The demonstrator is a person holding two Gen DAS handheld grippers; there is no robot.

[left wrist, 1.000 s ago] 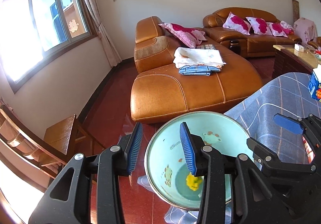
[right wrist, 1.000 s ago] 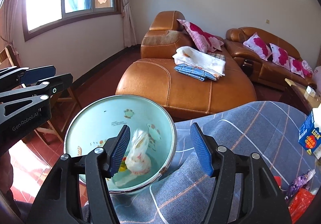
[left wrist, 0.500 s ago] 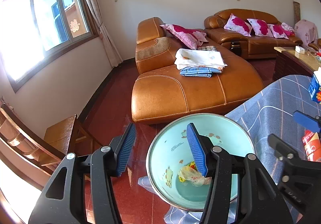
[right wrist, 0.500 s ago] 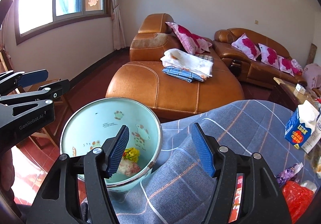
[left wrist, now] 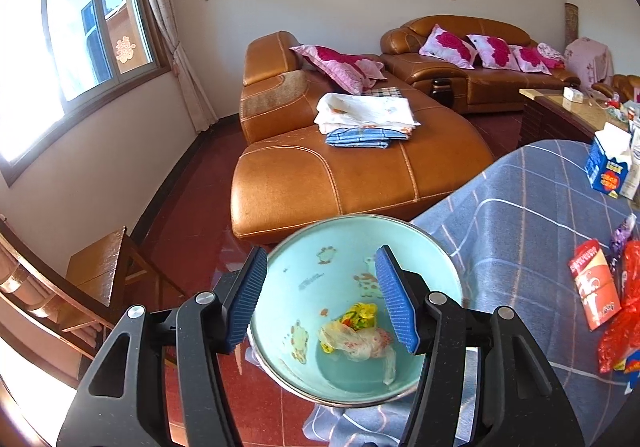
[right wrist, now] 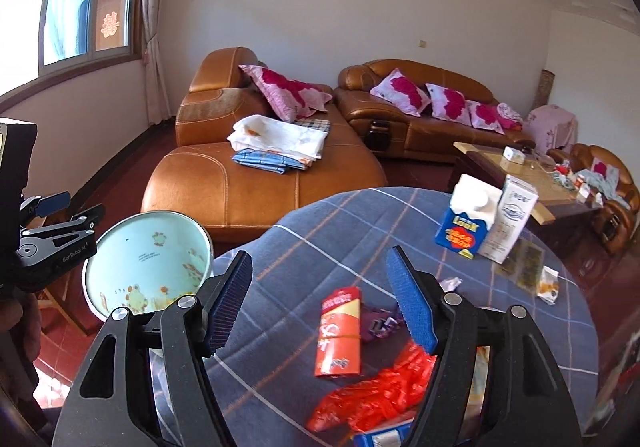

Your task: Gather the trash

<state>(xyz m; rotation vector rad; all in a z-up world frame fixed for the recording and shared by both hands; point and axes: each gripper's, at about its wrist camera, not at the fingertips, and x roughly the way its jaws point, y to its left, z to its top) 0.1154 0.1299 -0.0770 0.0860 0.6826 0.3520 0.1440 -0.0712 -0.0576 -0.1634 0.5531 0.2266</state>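
Observation:
A light-blue enamel basin (left wrist: 308, 279) sits at the left edge of the round table; it also shows in the right wrist view (right wrist: 132, 259). Inside it lie a crumpled clear plastic bag (left wrist: 360, 341) and a yellow wrapper (left wrist: 360, 315). My left gripper (left wrist: 320, 297) is open and empty above the basin. My right gripper (right wrist: 320, 301) is open and empty above the table, over a red packet (right wrist: 338, 331), a purple wrapper (right wrist: 380, 325) and a red plastic bag (right wrist: 372, 395).
The table has a blue checked cloth (right wrist: 320, 231). A blue-and-white carton (right wrist: 466, 221) and a white carton (right wrist: 508, 223) stand at its far side, with small wrappers (right wrist: 546, 285) nearby. A brown leather sofa (left wrist: 340, 175) lies behind; a wooden chair (left wrist: 100, 267) stands at the left.
My right gripper let the clear plastic bag fall into the basin, then swung right, out over the trash on the table. My left gripper has shifted slightly over the basin.

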